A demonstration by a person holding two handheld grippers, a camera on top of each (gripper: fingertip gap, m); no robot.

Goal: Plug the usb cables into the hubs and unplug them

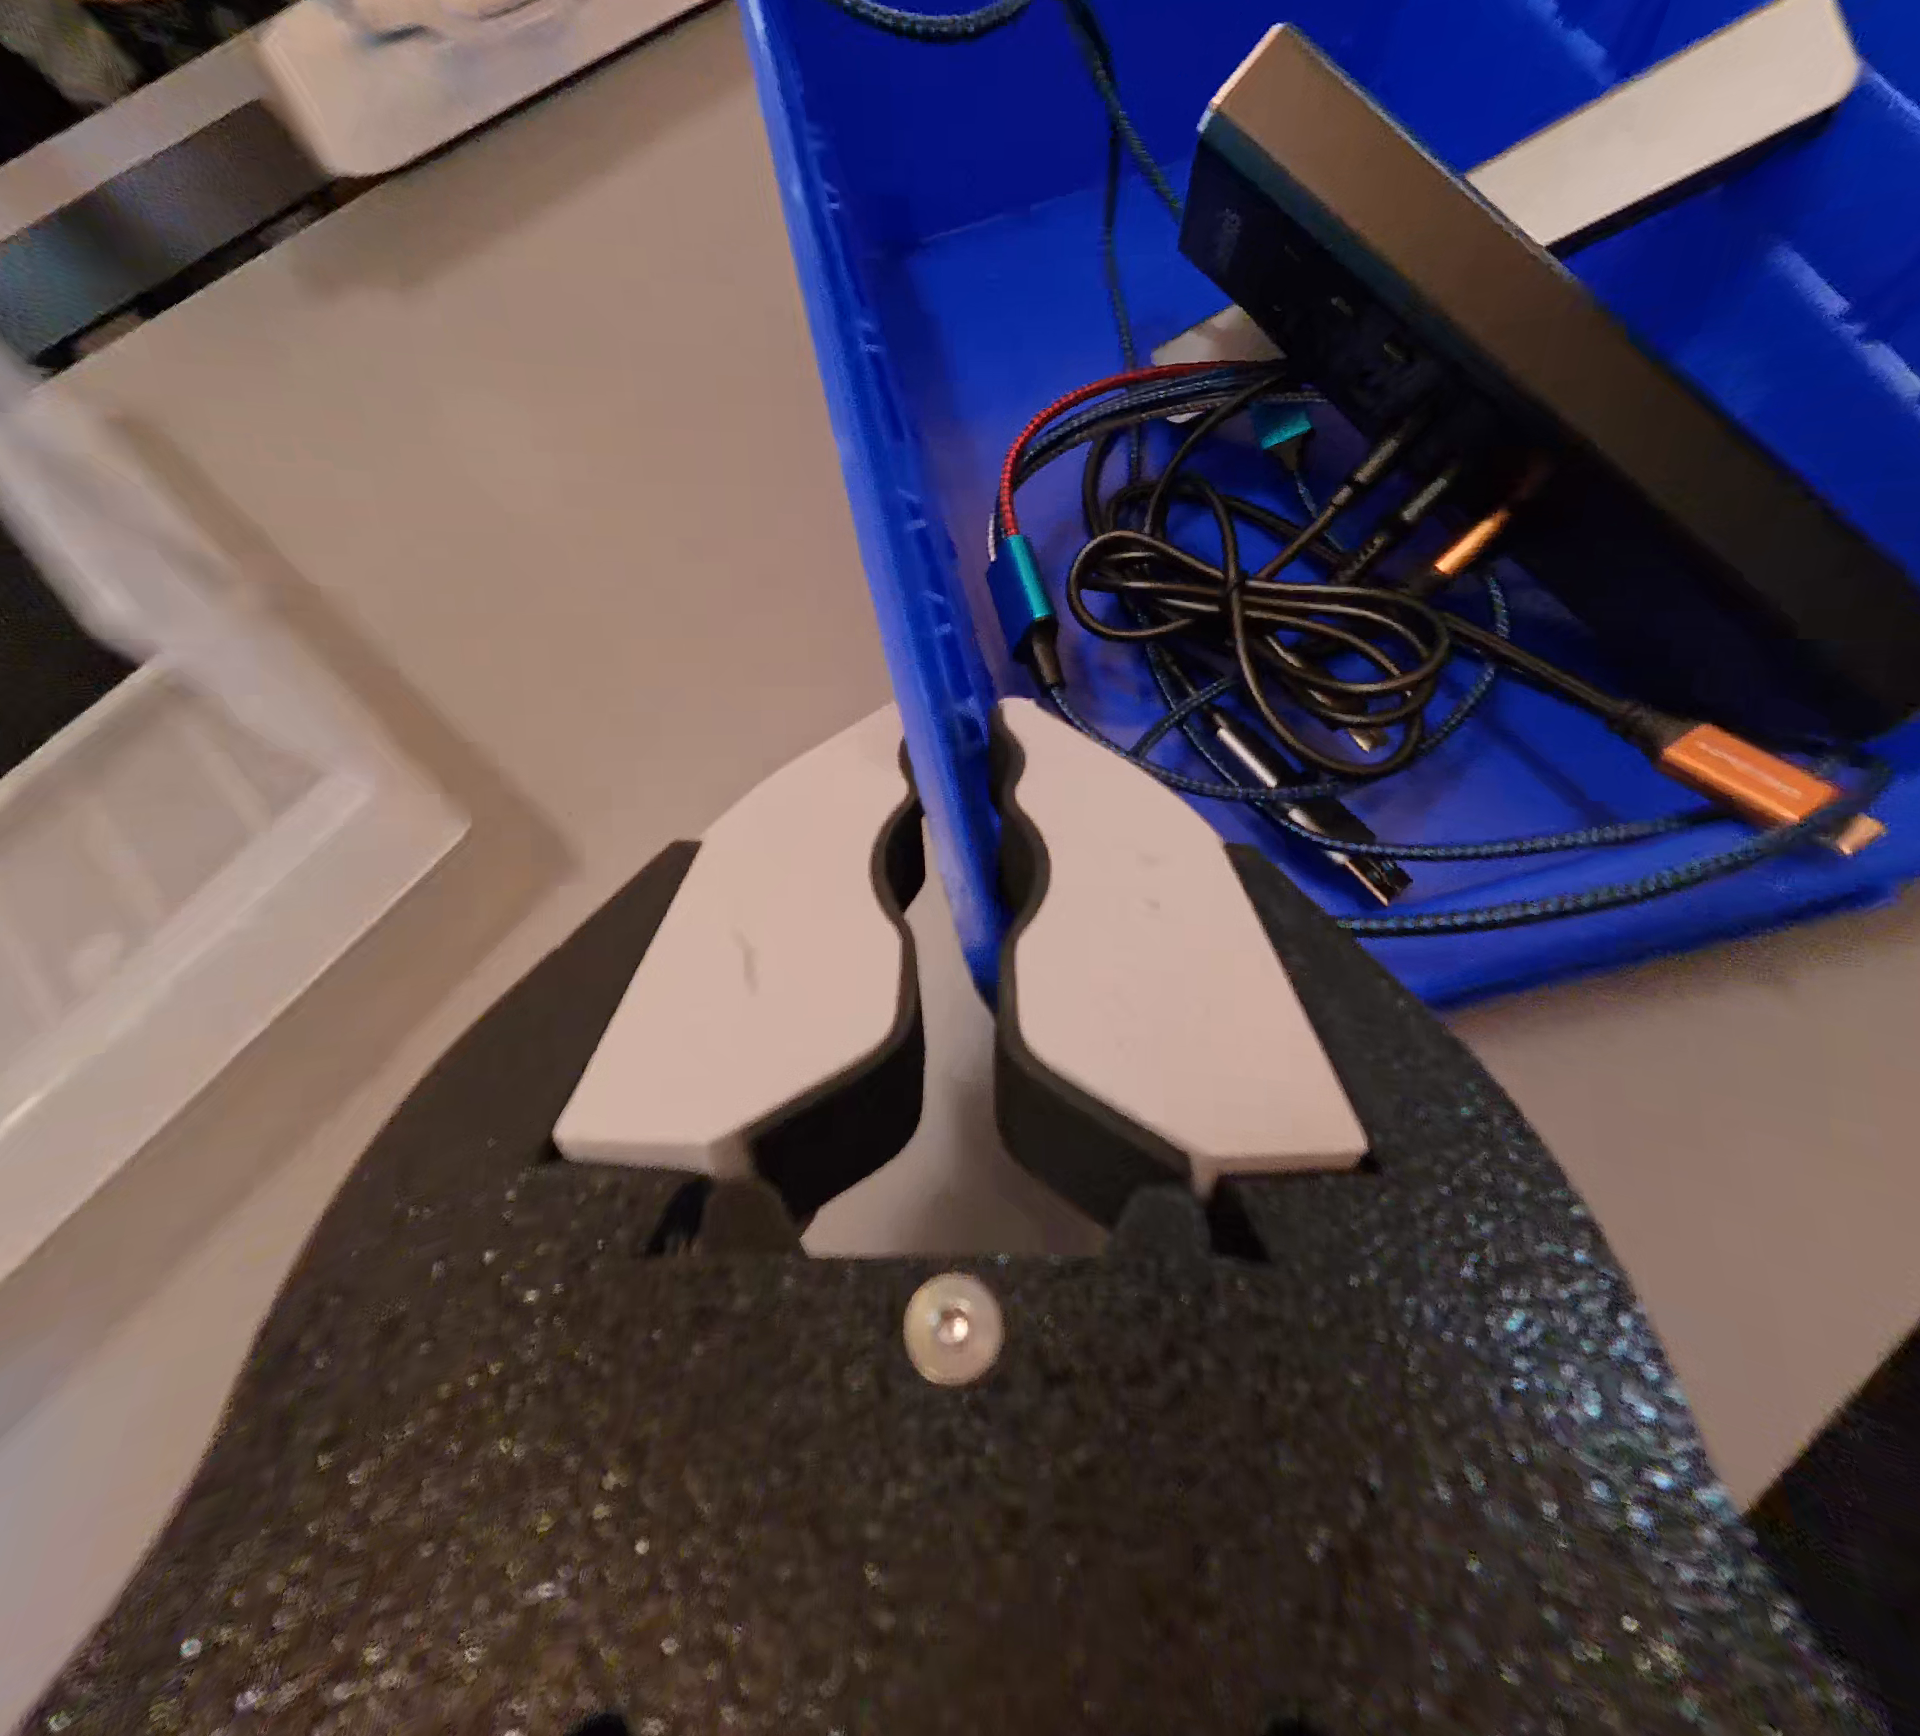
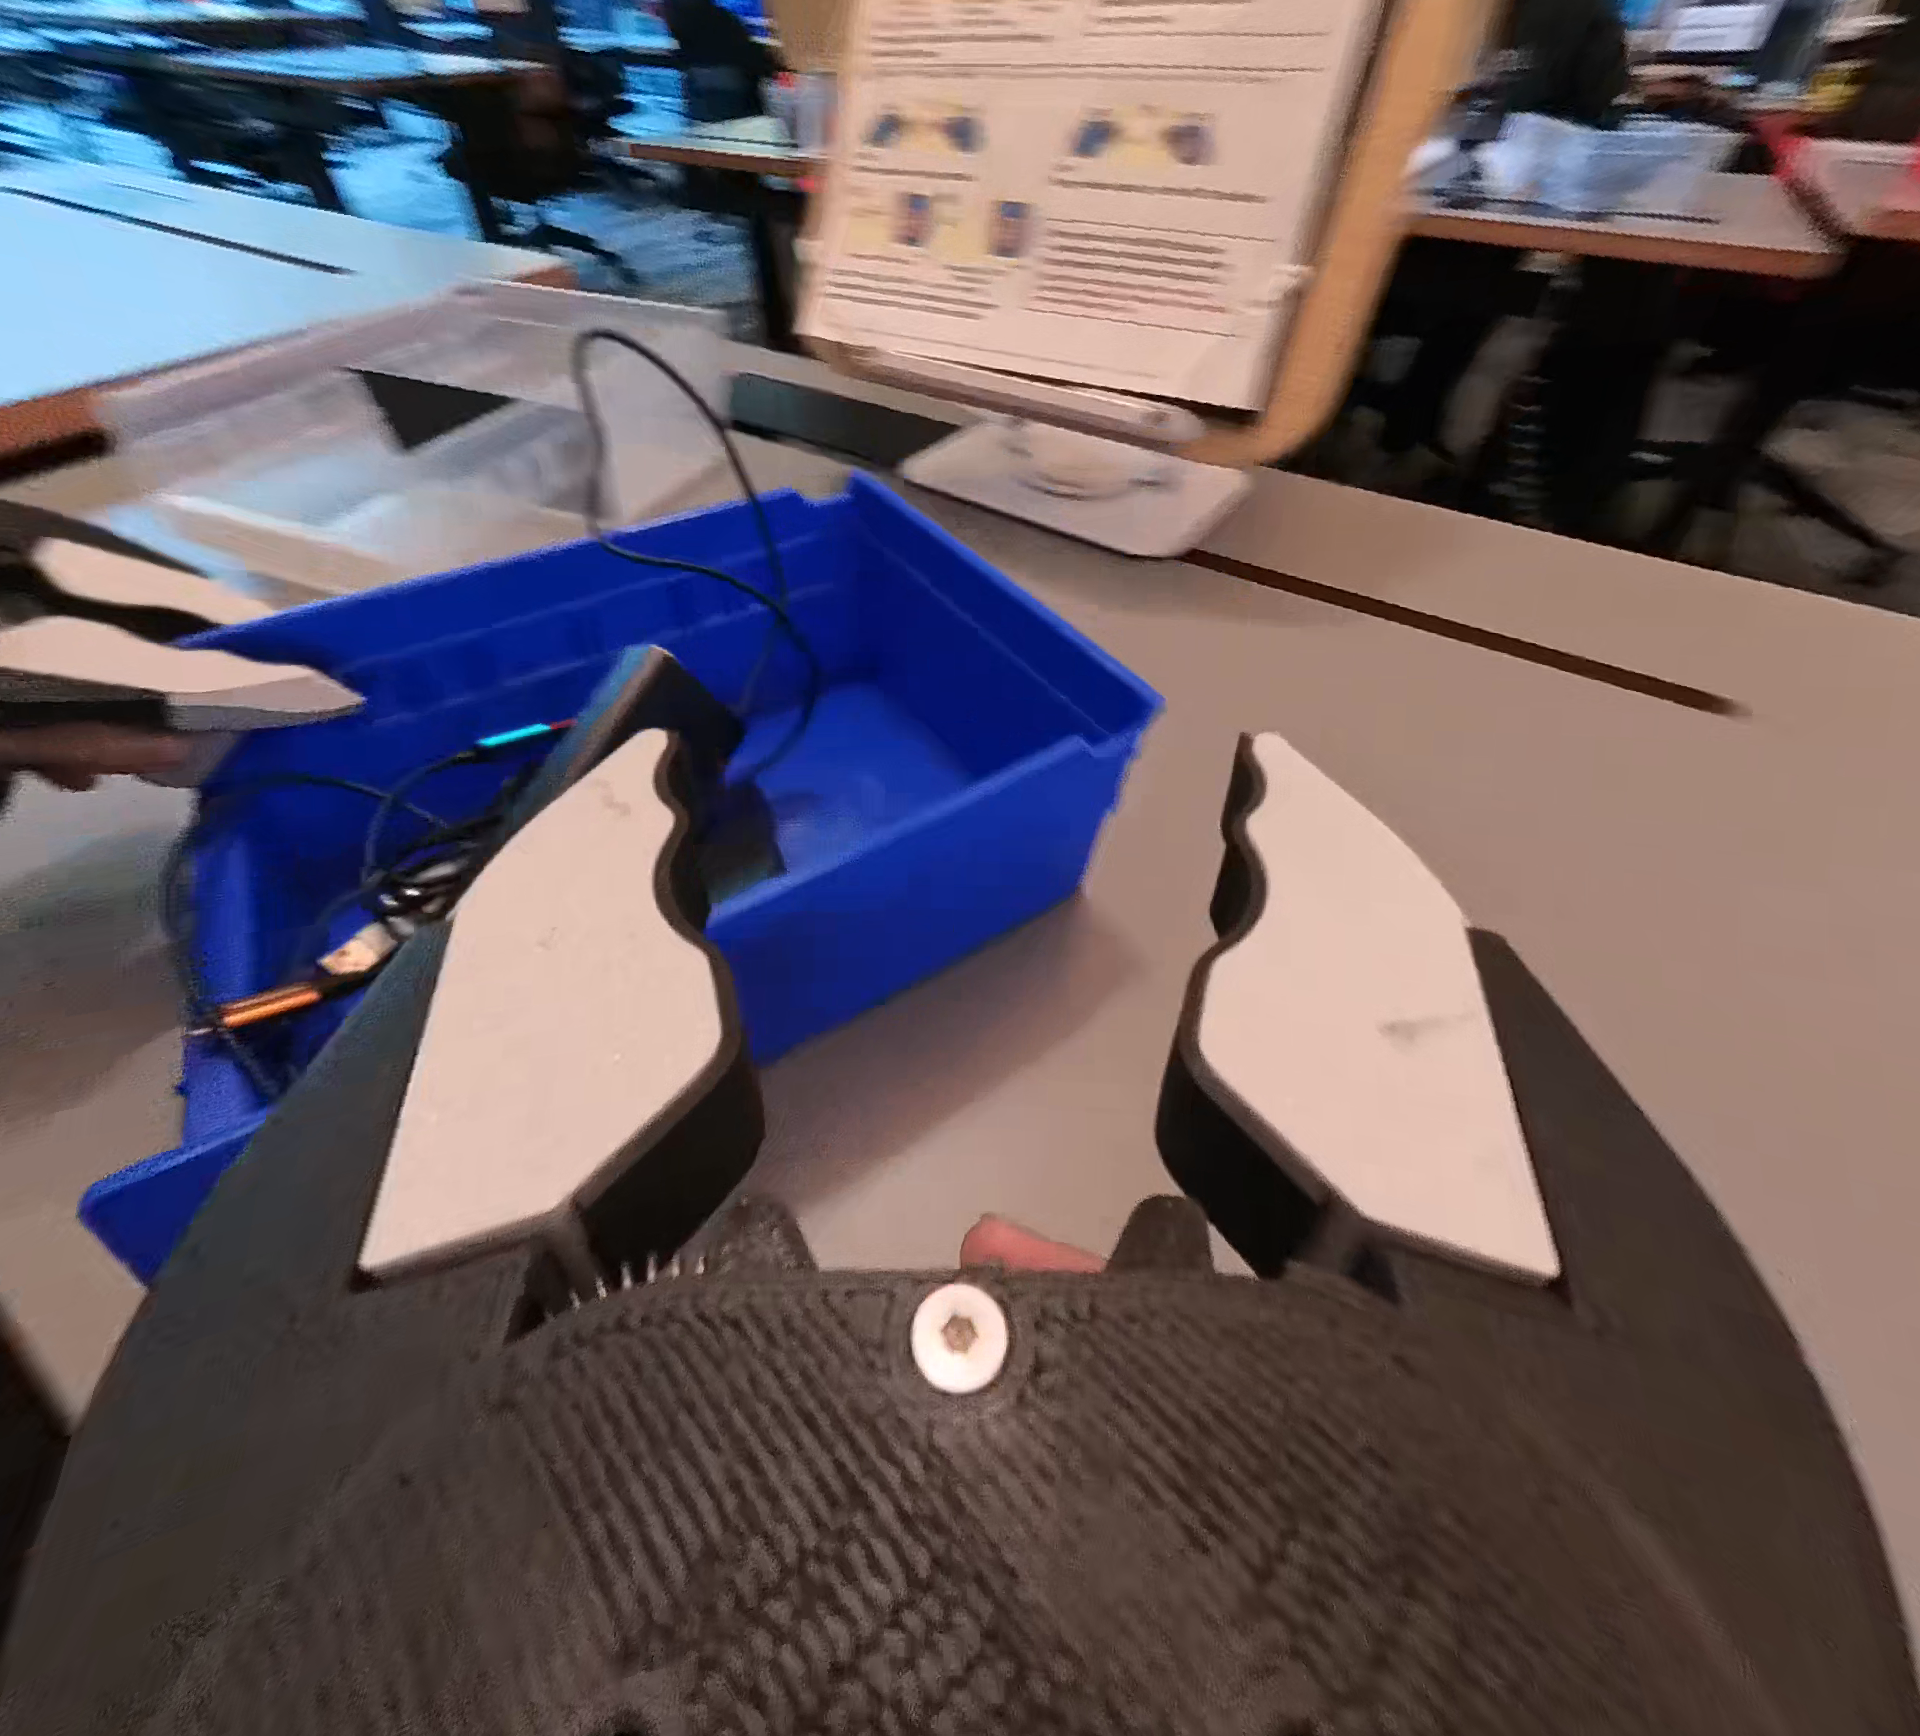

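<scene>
A blue bin (image 1: 1039, 128) stands on the grey table. It holds a dark grey hub (image 1: 1507, 398) leaning upright, a silver hub (image 1: 1662, 117) behind it, and a tangle of usb cables (image 1: 1247, 606) with an orange plug (image 1: 1745, 782) and a teal plug (image 1: 1023, 585). My left gripper (image 1: 956, 751) is shut on the bin's near wall at its corner. It also shows at the bin's left rim in the right wrist view (image 2: 312, 689). My right gripper (image 2: 956, 746) is open and empty, above the table at the bin's (image 2: 987, 751) near side. The dark hub (image 2: 665, 699) sits just beyond its left finger.
A stand with a printed sheet (image 2: 1091, 128) sits on a white base (image 2: 1070, 481) behind the bin. A clear plastic tray (image 1: 156, 855) lies left of the bin. A thin black cable (image 2: 665, 439) arcs up out of the bin. Other tables and people are blurred behind. Some 30 cm of space lies between my two pairs of fingers.
</scene>
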